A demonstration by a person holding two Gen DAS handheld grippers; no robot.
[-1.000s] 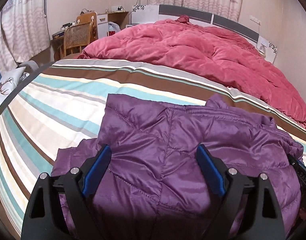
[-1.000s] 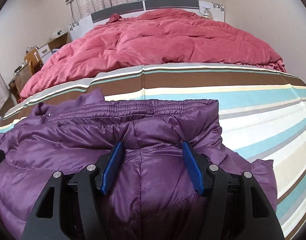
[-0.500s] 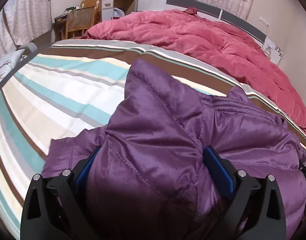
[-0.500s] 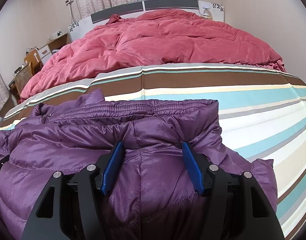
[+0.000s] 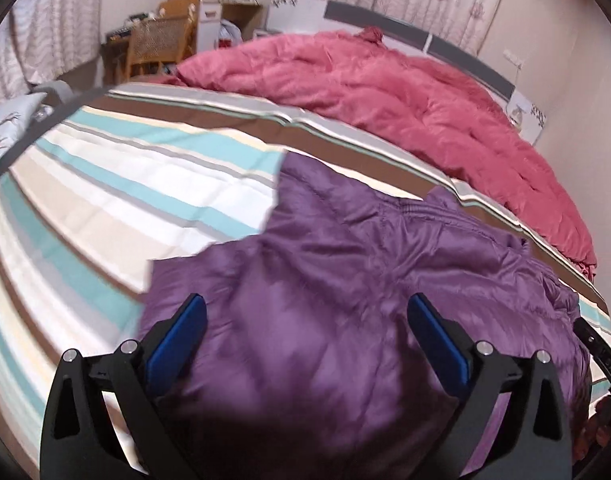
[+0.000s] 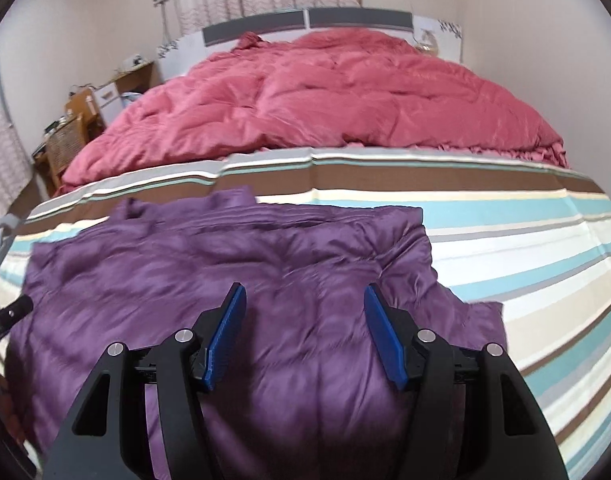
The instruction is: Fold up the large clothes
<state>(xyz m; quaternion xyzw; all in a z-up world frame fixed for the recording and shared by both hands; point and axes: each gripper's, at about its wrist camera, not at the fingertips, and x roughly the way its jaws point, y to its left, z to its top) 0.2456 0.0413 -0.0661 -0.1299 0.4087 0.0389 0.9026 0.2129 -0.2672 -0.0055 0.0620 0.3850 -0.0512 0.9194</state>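
Note:
A purple quilted down jacket (image 5: 365, 280) lies folded on the striped bed sheet (image 5: 105, 200); it also shows in the right wrist view (image 6: 225, 272). My left gripper (image 5: 305, 320) is open above the jacket's left part, with its blue pads (image 5: 181, 332) wide apart. My right gripper (image 6: 305, 316) is open above the jacket's right part, blue pads (image 6: 225, 332) apart, holding nothing. A sleeve end pokes out at the jacket's lower right (image 6: 481, 320). The elastic hem faces the far side.
A crumpled red duvet (image 6: 325, 100) covers the far half of the bed, up to the headboard (image 6: 305, 20). A wooden chair and desk (image 5: 157, 48) stand at the far left. A white pillow (image 5: 9, 124) lies off the bed's left edge.
Both grippers have lifted off the jacket and pulled back. The jacket's left corner, raised half a second ago, has dropped and the jacket lies flatter.

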